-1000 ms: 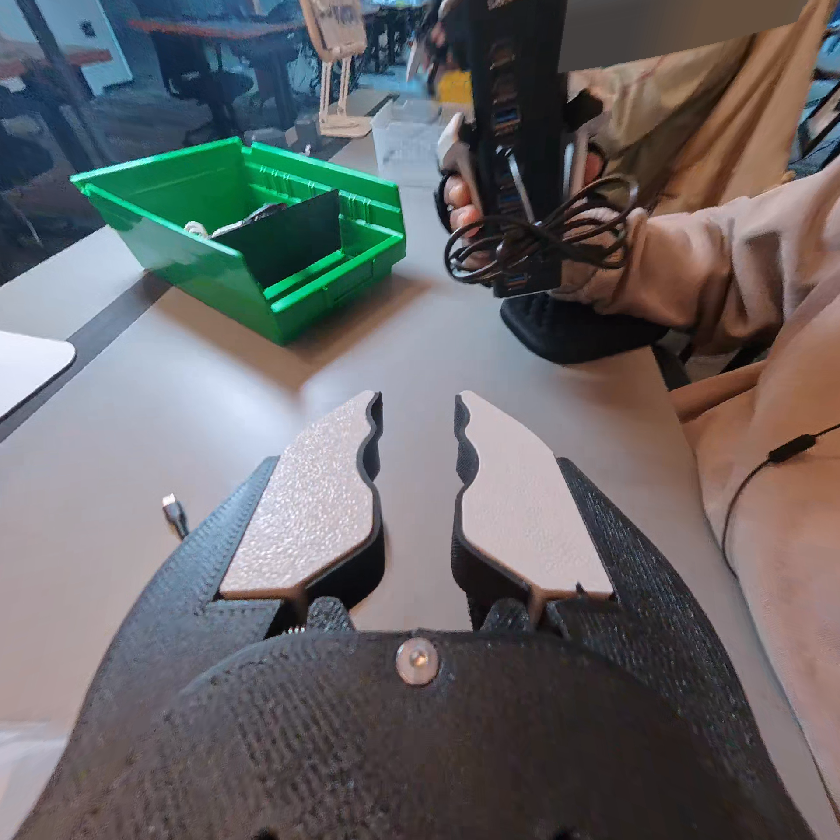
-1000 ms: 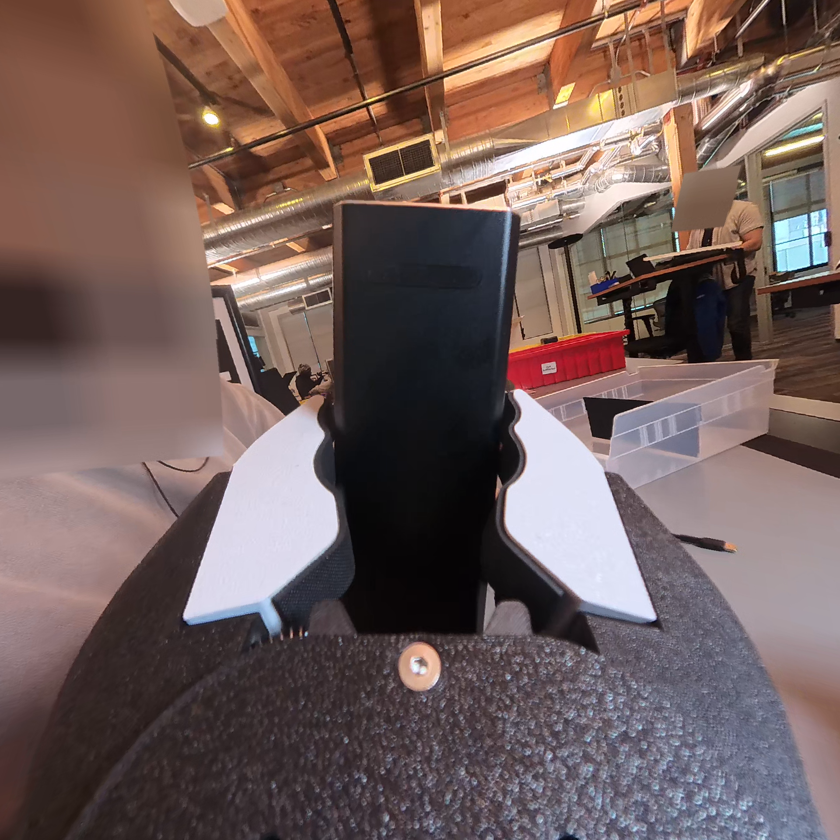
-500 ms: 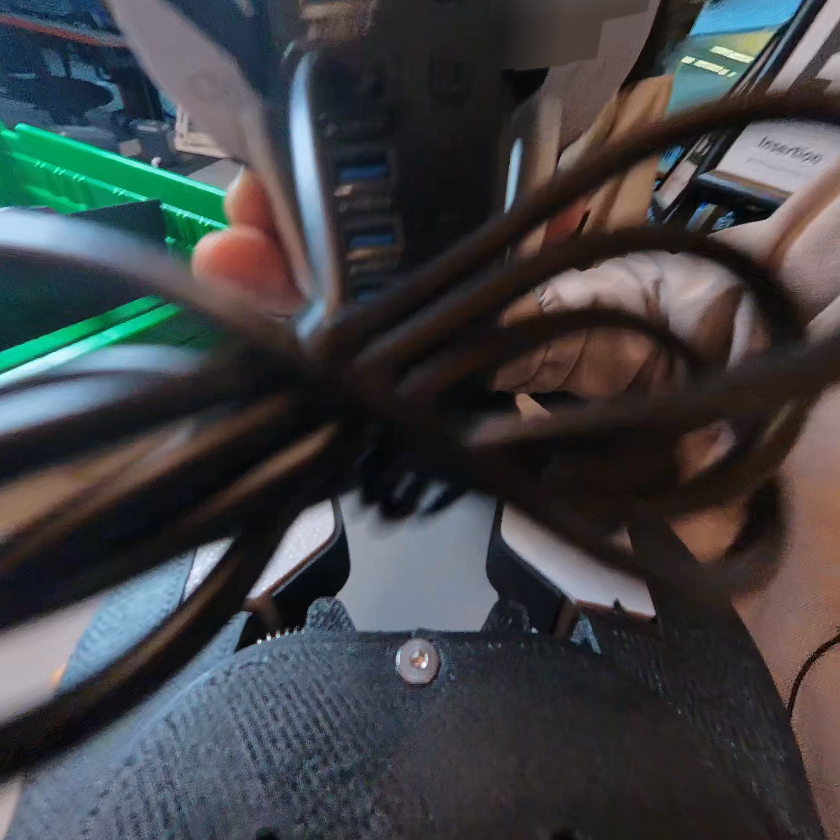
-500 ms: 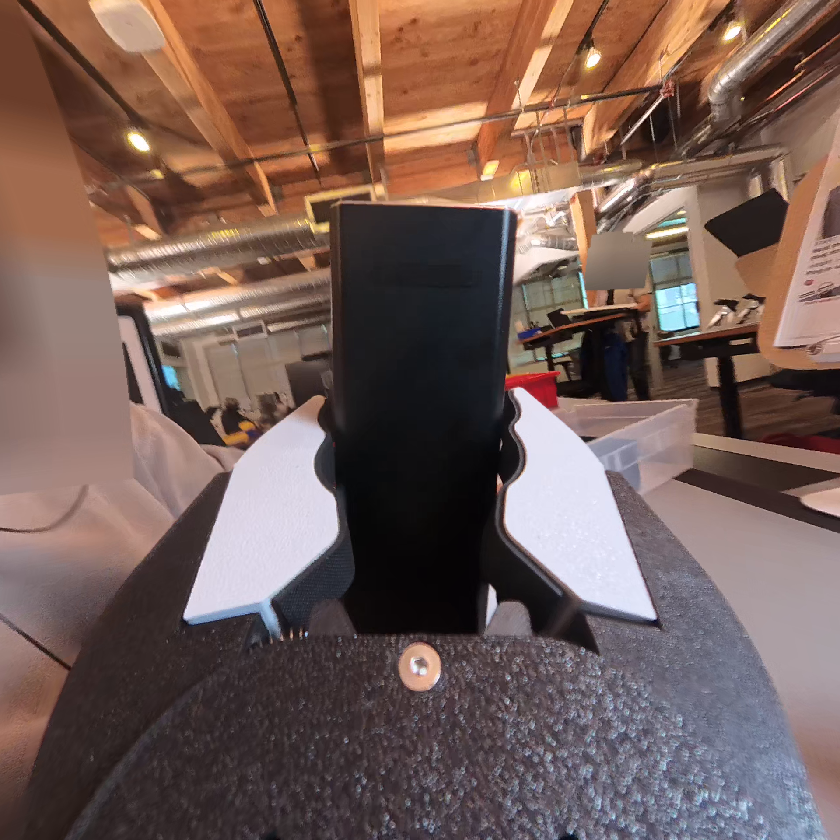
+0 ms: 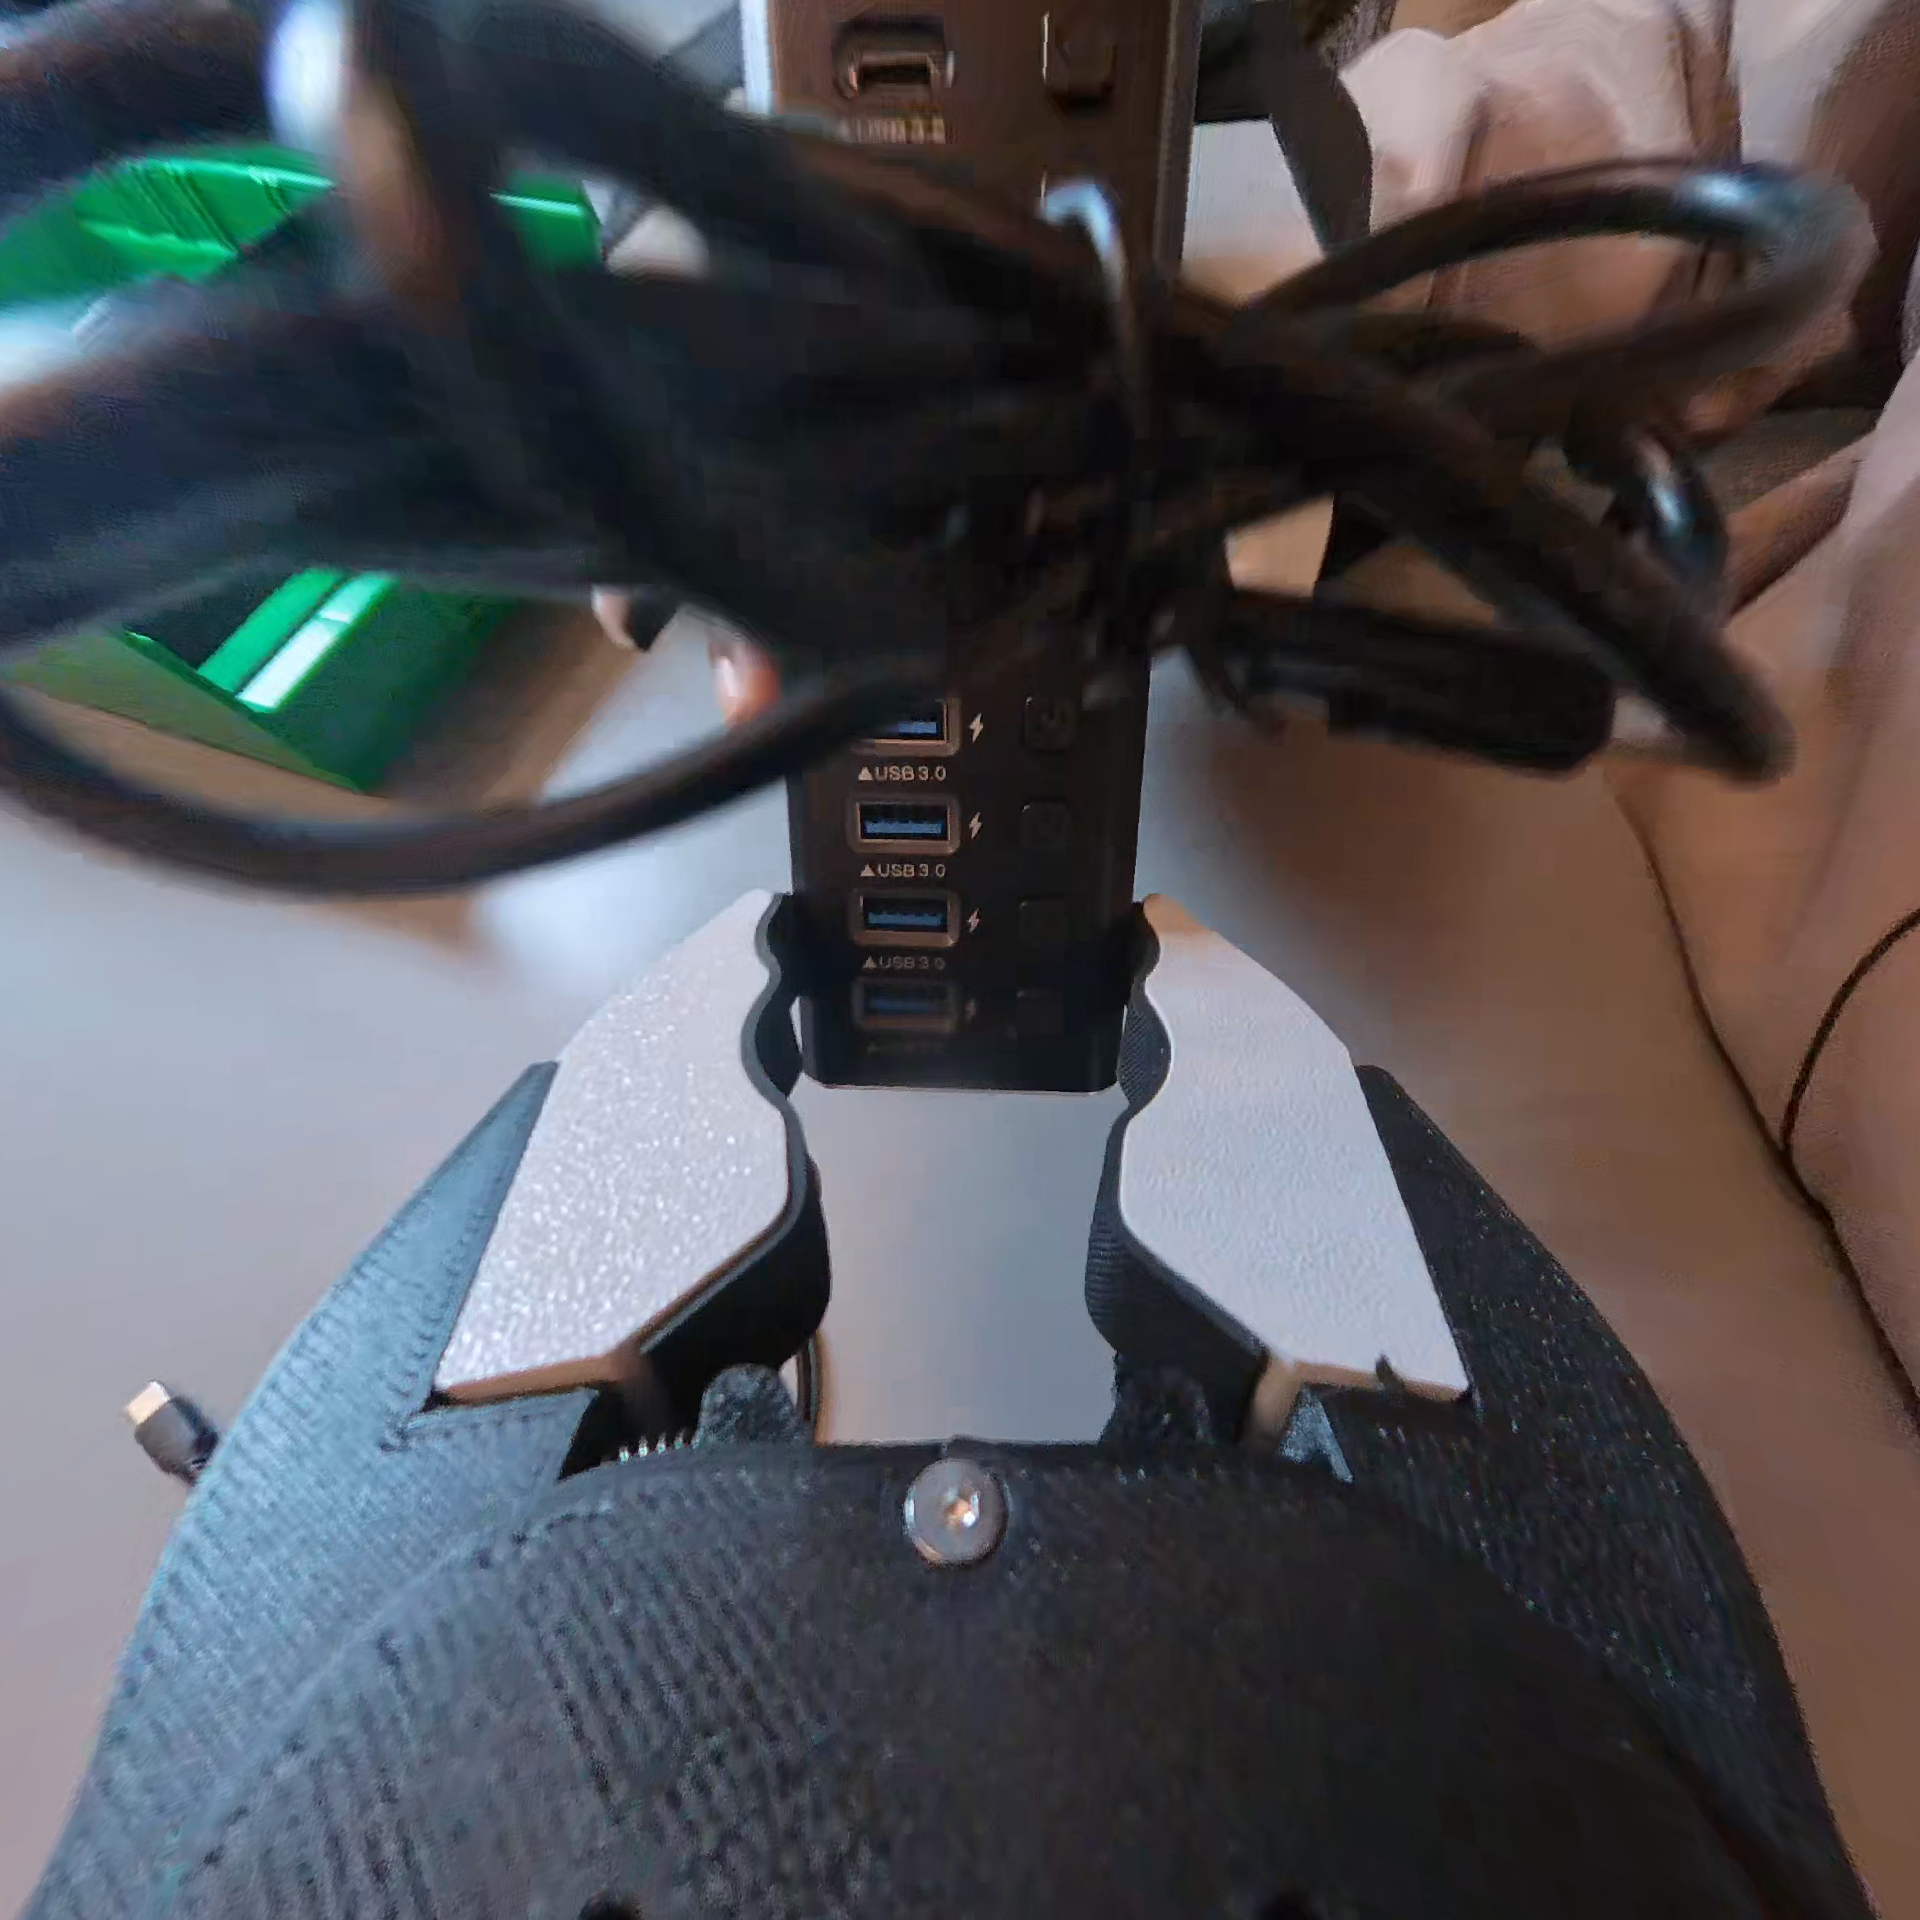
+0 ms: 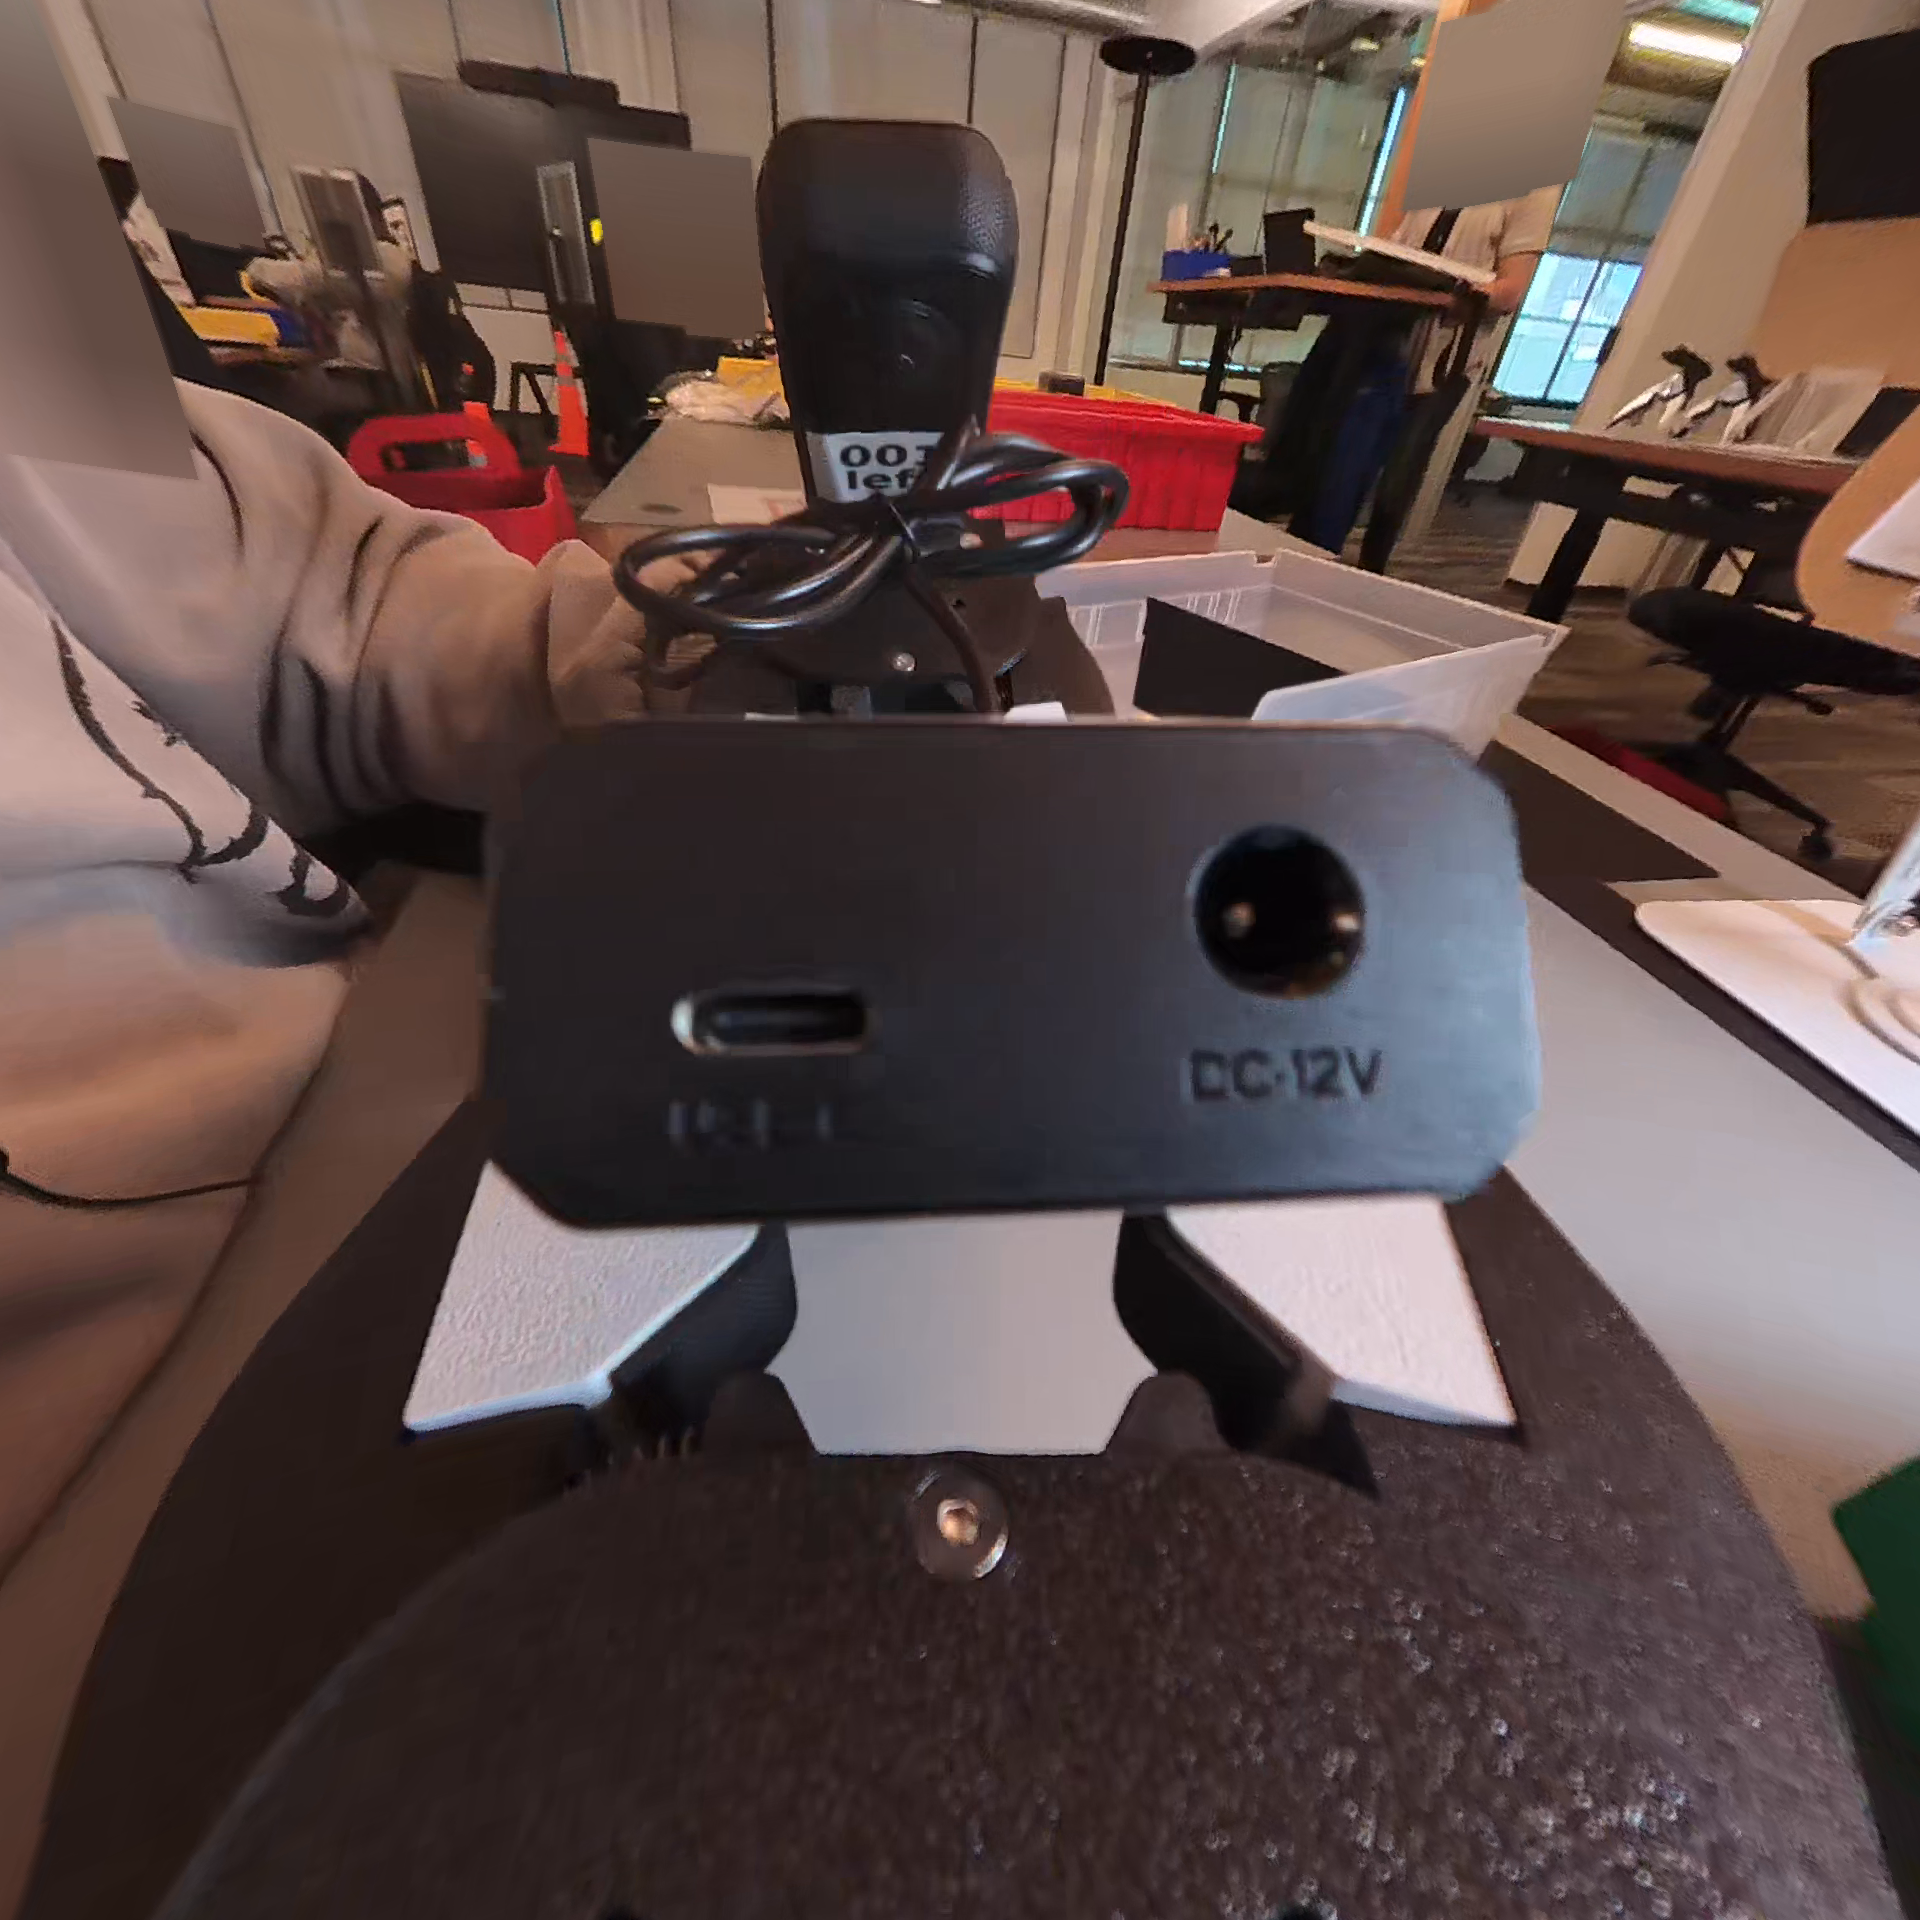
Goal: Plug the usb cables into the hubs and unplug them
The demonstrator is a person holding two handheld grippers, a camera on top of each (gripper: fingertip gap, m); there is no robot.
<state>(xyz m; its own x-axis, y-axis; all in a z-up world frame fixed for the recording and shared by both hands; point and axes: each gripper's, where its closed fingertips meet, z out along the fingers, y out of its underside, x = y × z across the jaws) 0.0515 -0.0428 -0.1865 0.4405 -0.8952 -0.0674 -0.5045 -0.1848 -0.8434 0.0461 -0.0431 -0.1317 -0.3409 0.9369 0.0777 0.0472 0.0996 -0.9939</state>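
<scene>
Now | hub [image 5: 961, 914] end between left jaws | seemingly gripped

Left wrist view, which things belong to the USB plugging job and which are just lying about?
Job: hub; cable bundle; left gripper, clamped on the hub's end; loose plug on the table.
Lying about: green bin; thin cord over a sleeve.

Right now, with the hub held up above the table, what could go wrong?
1. The left tool pinches only the very end of the hub, so the hub may pivot or slip out.
2. The black cable bundle hangs across the upper ports and could snag or hide them.
3. The fingertips of the right tool are hidden behind the hub's end, so its hold cannot be confirmed.
</scene>
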